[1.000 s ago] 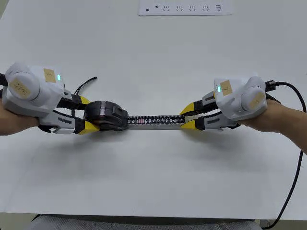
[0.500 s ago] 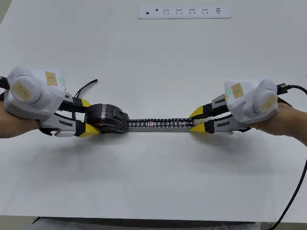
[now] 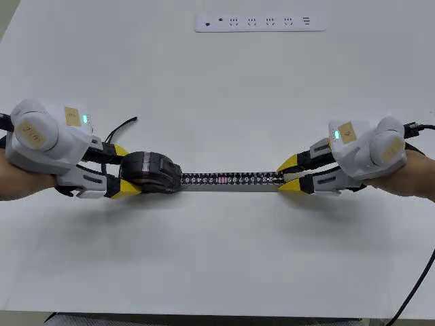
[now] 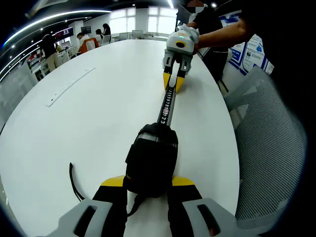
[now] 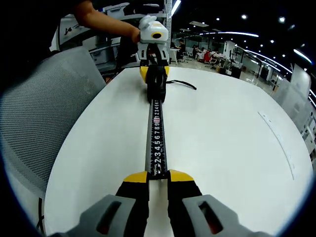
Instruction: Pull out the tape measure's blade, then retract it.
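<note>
Pinched shut at the right of the head view, the jaws of the right gripper [image 3: 287,175] hold the free end of the tape measure's blade [image 3: 231,180]. At the left of the frame, the jaws of the left gripper [image 3: 124,170] are clamped on either side of the black tape measure case [image 3: 153,172]. The numbered blade runs straight between the two, low over the white bench [image 3: 217,88] across the middle of the frame; whether it touches the surface cannot be told.

The case looks rigid and compact, likely dense for its size, with a dark shell that should give the jaws good purchase on its flat sides. The blade is a different matter: thin, smooth metal, stiff along its length but liable to kink if twisted, and probably spring-loaded. Its end is the sound place to hold it, and the return is best eased rather than let fly.

A thin black cord [image 3: 122,123] trails behind the left gripper. A white power strip [image 3: 260,22] lies at the top centre of the frame. In the left gripper view, a grey mesh chair [image 4: 266,148] stands at the right beside the bench.
</note>
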{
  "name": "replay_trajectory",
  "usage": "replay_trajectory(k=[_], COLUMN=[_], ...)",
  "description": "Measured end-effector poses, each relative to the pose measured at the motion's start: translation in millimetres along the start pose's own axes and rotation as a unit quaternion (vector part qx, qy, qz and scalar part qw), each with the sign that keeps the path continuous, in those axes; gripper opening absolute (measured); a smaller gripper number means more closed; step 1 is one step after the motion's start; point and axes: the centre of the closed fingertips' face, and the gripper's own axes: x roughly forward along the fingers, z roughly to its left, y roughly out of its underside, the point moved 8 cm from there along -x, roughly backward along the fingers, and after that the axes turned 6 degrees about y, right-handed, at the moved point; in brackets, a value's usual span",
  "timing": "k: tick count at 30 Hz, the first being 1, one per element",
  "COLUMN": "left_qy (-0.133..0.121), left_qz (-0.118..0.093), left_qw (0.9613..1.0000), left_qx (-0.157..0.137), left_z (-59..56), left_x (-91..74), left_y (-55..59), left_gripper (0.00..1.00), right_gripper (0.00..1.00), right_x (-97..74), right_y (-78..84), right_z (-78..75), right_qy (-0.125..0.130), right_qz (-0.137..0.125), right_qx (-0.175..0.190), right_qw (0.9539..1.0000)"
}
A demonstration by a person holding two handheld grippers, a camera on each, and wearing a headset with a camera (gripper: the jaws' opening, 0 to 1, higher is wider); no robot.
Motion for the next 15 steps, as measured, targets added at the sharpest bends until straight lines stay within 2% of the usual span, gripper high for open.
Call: replay_trajectory(k=[15], left_qy=[0.002], left_qz=[0.001], left_qw=[1.0000], left_qx=[-0.001], left_z=[0.4], left_x=[0.7], left_y=[-1.0], left_gripper=[0.28], right_gripper=[0.11], right_x=[-12.7], right_y=[12.7], right_z=[-0.2], right_qy=[0.002], right_qz=[0.008], right_qx=[0.009], right_qw=[0.9999])
